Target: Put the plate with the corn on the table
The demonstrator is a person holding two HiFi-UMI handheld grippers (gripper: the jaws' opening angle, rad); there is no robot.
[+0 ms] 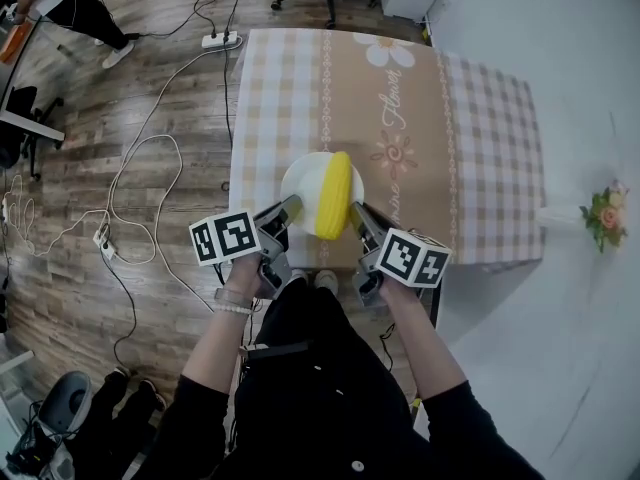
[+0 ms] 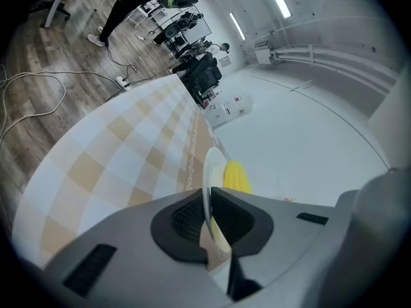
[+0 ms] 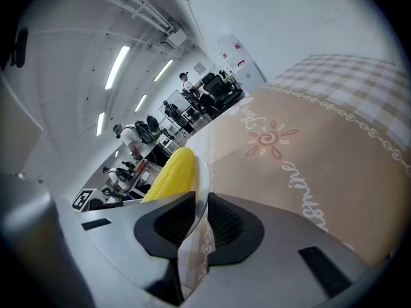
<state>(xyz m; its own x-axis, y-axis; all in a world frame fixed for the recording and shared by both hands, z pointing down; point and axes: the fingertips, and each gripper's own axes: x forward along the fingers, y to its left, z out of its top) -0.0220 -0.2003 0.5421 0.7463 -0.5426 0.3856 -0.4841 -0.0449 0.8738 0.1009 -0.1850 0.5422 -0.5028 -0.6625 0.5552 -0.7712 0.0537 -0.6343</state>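
Your left gripper (image 1: 291, 208) & right gripper (image 1: 357, 213) fingers each pinch the plate (image 1: 303, 181) rim, opp. sides, prob. to keep it level so the corn (image 1: 333, 195) won't roll off. Plate's over the tabletop (image 1: 480, 168), near edge.

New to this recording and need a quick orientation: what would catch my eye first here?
A bright yellow corn cob lies on a white plate over the near edge of the checked table. The left gripper and right gripper each clamp the plate's rim from opposite sides. Cables sprawl across the wooden floor at left.
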